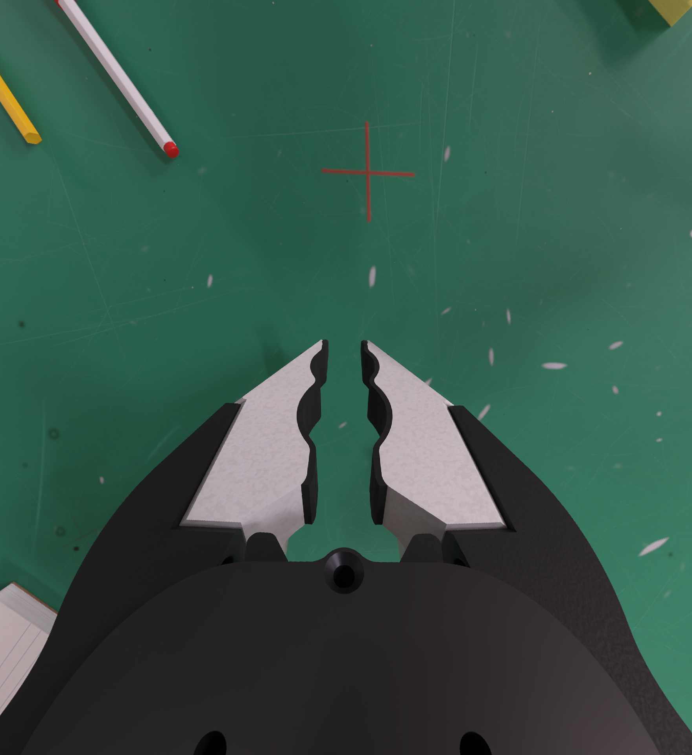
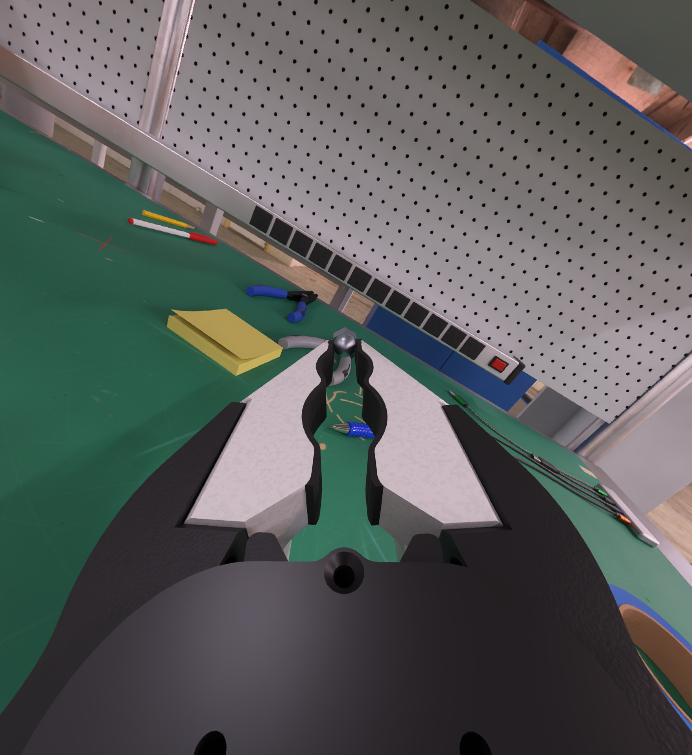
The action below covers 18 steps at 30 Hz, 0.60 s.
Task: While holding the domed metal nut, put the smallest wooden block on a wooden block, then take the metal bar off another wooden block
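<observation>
Right gripper [image 2: 344, 347]: jaws drawn in tight on the domed metal nut [image 2: 344, 343], pinched at the very fingertips. Nut is a polished grey dome with a hex flange just visible behind it; held clear above the tabletop [image 2: 70, 408]. The holding condition of the task is met.

Left gripper [image 1: 344, 345]: jaws narrow, a slim gap between the tips, nothing in them. It points down at bare green mat near a red cross mark [image 1: 368, 173].

Progress, as a judgement: no wooden block and no metal bar shows clearly in either view, so whether the stacking is done cannot be told. A pale wooden sliver shows at the far left edge of the right wrist view, under the other gripper, too cropped to identify. With the left gripper empty, either the block is already placed or not yet fetched; bar removal appears still open.

Materials and shapes:
- Tabletop: matte green cutting mat, fine scratches, white paint flecks.
- Gripper fingers: speckled white shells, black scalloped pads.
- Yellow pencil [image 1: 3, 90], hexagonal; white marker [image 1: 119, 81], red cap end.
- Yellow sticky-note pad [image 2: 223, 339], top sheet curling.
- Blue-handled pliers [image 2: 283, 300]; blue ribbed pen tip [image 2: 354, 429], metal point.
- White perforated pegboard [image 2: 417, 143] behind; lined notepad [image 1: 1, 653] at lower left.
</observation>
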Each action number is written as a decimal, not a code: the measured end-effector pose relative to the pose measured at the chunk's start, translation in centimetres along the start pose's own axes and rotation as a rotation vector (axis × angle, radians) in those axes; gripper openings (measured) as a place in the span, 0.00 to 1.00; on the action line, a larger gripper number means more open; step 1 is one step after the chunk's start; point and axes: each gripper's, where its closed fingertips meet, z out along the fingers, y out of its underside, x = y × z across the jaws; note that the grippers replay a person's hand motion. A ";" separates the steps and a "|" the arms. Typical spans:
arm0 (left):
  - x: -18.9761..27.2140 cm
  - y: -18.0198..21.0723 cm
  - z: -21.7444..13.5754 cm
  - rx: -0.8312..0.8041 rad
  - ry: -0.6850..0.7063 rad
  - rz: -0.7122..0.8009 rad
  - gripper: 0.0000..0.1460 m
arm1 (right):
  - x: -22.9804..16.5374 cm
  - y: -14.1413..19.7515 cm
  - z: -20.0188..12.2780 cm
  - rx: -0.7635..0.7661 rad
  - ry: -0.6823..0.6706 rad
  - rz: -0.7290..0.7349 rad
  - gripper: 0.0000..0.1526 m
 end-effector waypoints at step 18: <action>-2.4 0.9 -0.4 -0.023 -0.113 -0.035 0.20 | -0.1 -0.1 -0.1 0.002 -0.012 0.002 0.06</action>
